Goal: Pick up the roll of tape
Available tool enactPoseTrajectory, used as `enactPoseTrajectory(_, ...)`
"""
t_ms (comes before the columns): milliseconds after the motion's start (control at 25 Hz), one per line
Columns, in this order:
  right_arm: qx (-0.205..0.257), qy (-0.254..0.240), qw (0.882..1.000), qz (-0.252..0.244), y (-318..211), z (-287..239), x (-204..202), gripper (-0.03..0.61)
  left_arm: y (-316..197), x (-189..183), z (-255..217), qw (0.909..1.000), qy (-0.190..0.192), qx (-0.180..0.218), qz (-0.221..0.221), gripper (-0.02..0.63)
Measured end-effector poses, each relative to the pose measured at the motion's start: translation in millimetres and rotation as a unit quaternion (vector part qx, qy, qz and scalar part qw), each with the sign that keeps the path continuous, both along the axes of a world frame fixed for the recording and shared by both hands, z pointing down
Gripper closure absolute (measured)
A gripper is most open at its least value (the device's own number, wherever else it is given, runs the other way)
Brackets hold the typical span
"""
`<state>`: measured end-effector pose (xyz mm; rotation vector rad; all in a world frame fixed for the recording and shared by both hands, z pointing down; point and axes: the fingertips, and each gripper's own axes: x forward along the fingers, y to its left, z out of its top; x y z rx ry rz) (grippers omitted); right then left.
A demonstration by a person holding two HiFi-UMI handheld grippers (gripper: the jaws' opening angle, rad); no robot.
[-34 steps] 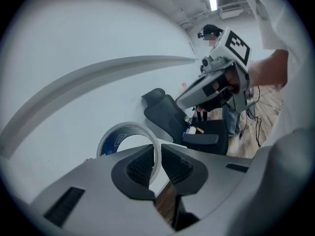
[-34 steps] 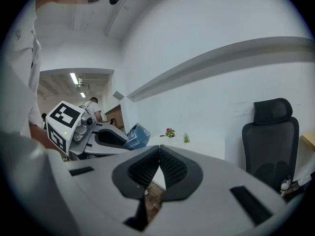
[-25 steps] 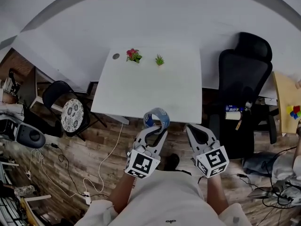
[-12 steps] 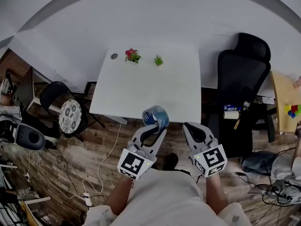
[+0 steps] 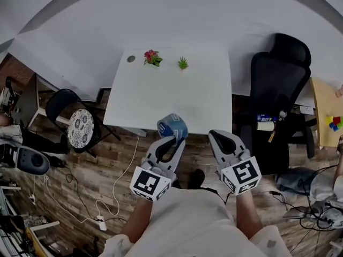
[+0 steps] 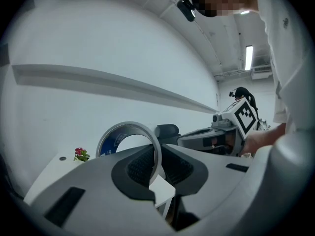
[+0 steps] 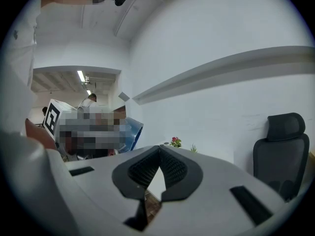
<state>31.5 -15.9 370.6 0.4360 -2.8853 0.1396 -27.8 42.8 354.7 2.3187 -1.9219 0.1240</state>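
Because the left tool [image 5: 170, 140] pinches only one thin wall of the blue roll of tape [image 5: 172, 127], the ring could well swivel or slip free. The roll stands on edge between the clamped jaws, raised over the white bench's [image 5: 161, 90] near edge. The right tool [image 5: 215, 135], clenched and empty, hangs alongside.

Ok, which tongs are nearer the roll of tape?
Left. The left tongs grip the roll of tape by its rim; the right tongs, shut and empty, sit apart to its right.
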Motion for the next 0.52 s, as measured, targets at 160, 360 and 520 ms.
enactPoseTrajectory(160,0.01,-0.002,1.0,-0.009,3.7,-5.1,-7.0,0.573,-3.1,-1.9,1.1,1.0,-0.001,-0.001,0.009,0.557)
enactPoseTrajectory(360,0.009,-0.007,1.0,-0.004,5.8,-6.0,-1.7,0.573,-3.8,-2.8,-3.4,0.9998,0.014,0.009,0.006,0.557)
enactPoseTrajectory(520,0.014,-0.006,1.0,-0.004,6.1,-4.4,6.0,0.573,-6.2,-2.1,-4.7,0.9999,0.008,0.014,-0.001,0.557)
